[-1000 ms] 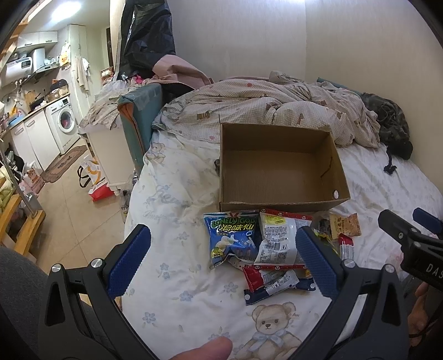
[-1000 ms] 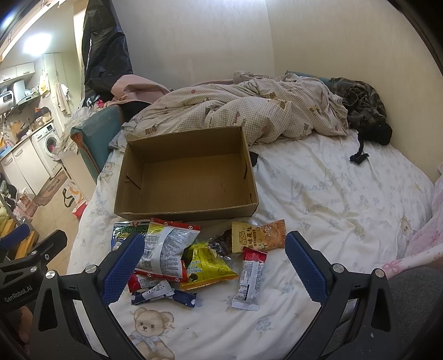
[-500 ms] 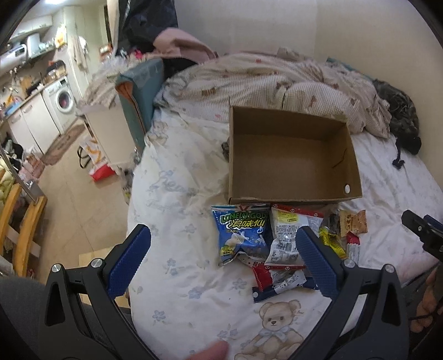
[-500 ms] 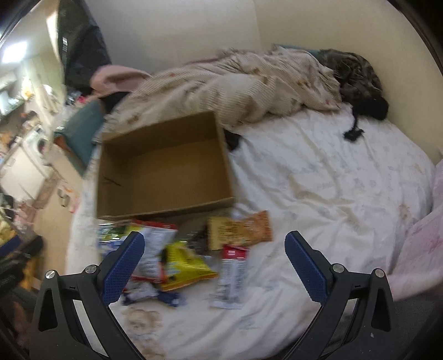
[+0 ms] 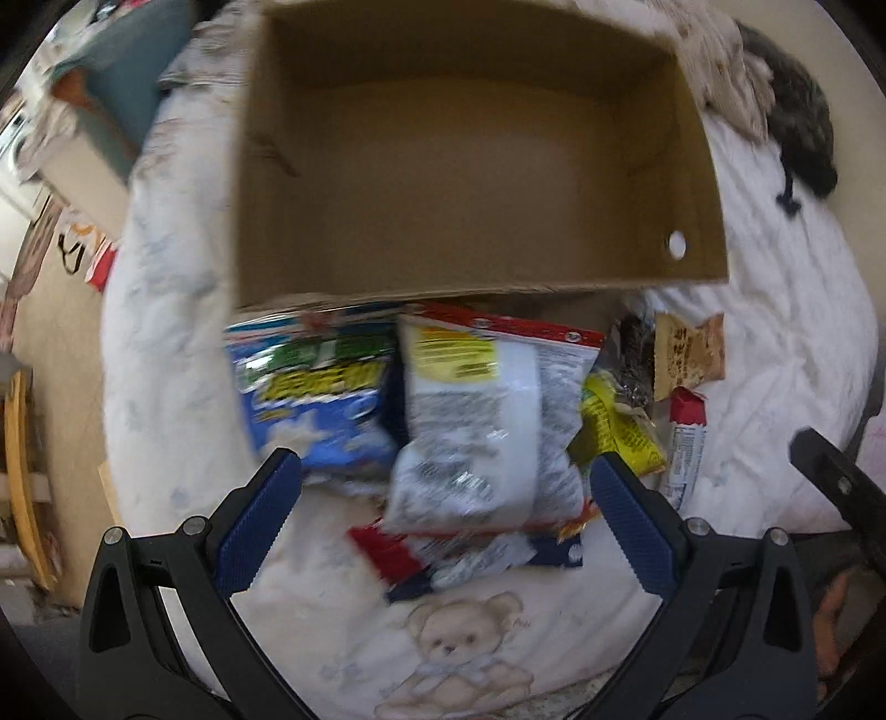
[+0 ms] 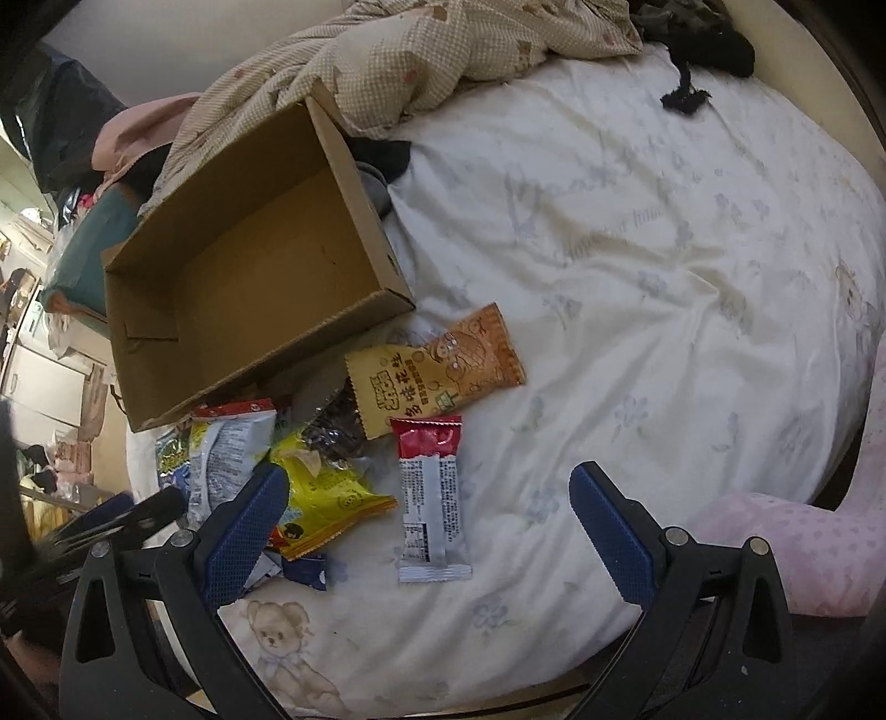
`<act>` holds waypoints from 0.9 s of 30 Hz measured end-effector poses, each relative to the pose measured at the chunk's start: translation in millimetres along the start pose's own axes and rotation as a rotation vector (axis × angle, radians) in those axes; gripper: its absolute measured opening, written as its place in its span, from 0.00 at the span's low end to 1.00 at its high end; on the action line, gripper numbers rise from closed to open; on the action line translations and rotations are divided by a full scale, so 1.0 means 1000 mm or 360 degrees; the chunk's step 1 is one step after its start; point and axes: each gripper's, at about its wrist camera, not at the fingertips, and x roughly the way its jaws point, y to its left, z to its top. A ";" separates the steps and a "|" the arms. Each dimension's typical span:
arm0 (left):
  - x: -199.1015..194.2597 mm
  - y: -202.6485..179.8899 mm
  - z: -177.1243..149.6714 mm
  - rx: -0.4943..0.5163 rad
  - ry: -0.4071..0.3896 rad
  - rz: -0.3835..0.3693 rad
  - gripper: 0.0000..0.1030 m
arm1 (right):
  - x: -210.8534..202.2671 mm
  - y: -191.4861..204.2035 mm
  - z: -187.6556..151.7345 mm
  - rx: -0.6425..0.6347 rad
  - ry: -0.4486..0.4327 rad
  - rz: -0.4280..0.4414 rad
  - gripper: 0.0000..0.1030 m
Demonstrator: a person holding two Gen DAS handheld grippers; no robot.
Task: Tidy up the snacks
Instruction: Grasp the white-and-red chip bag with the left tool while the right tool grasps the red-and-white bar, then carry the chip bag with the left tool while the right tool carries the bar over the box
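Note:
An open brown cardboard box (image 5: 470,183) (image 6: 243,266) lies empty on the bed. Several snack packs lie in a pile in front of it: a blue bag (image 5: 315,399), a white bag with a red edge (image 5: 487,432), a yellow bag (image 6: 326,493), an orange-and-cream pack (image 6: 437,371) and a red-and-silver bar (image 6: 432,498). My left gripper (image 5: 443,515) is open, just above the white bag. My right gripper (image 6: 432,531) is open, with the red-and-silver bar between its fingers.
A rumpled checked quilt (image 6: 421,61) lies behind the box. A dark garment (image 6: 703,50) sits at the far corner of the floral sheet (image 6: 664,249). A pink cushion (image 6: 819,548) lies at the right. The bed's left edge drops to the floor (image 5: 50,332).
Both grippers have moved forward and down toward the snack pile. The right view has tilted, and the bar now lies between its fingers. Both stay open.

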 end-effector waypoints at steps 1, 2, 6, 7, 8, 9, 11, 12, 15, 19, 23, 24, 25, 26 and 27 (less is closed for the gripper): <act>0.008 -0.006 0.003 0.0028 0.0022 0.0011 1.00 | 0.002 -0.001 -0.001 0.0007 0.0017 0.0011 1.00; 0.015 -0.011 0.006 0.0045 0.0036 0.0020 1.00 | 0.004 -0.002 -0.001 0.0017 0.0034 0.0021 1.00; 0.036 -0.015 0.013 0.0036 0.0092 0.0030 0.99 | 0.010 -0.007 0.000 0.0058 0.0067 0.0042 1.00; 0.040 -0.014 0.013 0.0013 0.0104 0.0026 0.97 | 0.010 -0.008 0.001 0.0060 0.0070 0.0050 1.00; 0.041 -0.011 0.014 -0.0011 0.0107 0.0023 0.96 | 0.011 -0.007 0.001 0.0058 0.0071 0.0054 1.00; 0.042 -0.010 0.014 -0.0027 0.0103 0.0026 0.94 | 0.011 -0.007 0.001 0.0054 0.0074 0.0055 1.00; 0.041 -0.009 0.015 -0.0039 0.0093 0.0008 0.81 | 0.012 -0.006 0.002 0.0051 0.0082 0.0062 1.00; 0.039 -0.010 0.015 -0.0022 0.0087 -0.0007 0.72 | 0.013 -0.005 0.002 0.0053 0.0086 0.0073 1.00; 0.029 -0.012 0.017 0.0012 0.0077 -0.0060 0.56 | 0.015 -0.004 0.004 0.0064 0.0094 0.0086 1.00; 0.002 -0.007 0.011 0.0015 0.0031 -0.0111 0.55 | 0.018 -0.006 0.004 0.0087 0.0107 0.0080 1.00; -0.028 0.009 -0.002 0.0002 -0.0007 -0.0146 0.55 | 0.023 -0.014 0.003 0.0138 0.0156 0.0060 0.99; -0.032 0.013 -0.002 -0.0023 0.0011 -0.0159 0.55 | 0.026 -0.017 0.002 0.0163 0.0176 0.0058 0.95; -0.033 0.020 -0.006 -0.0051 0.0027 -0.0170 0.55 | 0.030 -0.020 0.001 0.0191 0.0203 0.0052 0.93; -0.034 0.027 -0.010 -0.0073 0.0035 -0.0179 0.55 | 0.035 -0.022 0.001 0.0212 0.0242 0.0040 0.87; -0.038 0.032 -0.012 -0.0094 0.0028 -0.0183 0.55 | 0.040 -0.023 0.000 0.0222 0.0276 0.0033 0.82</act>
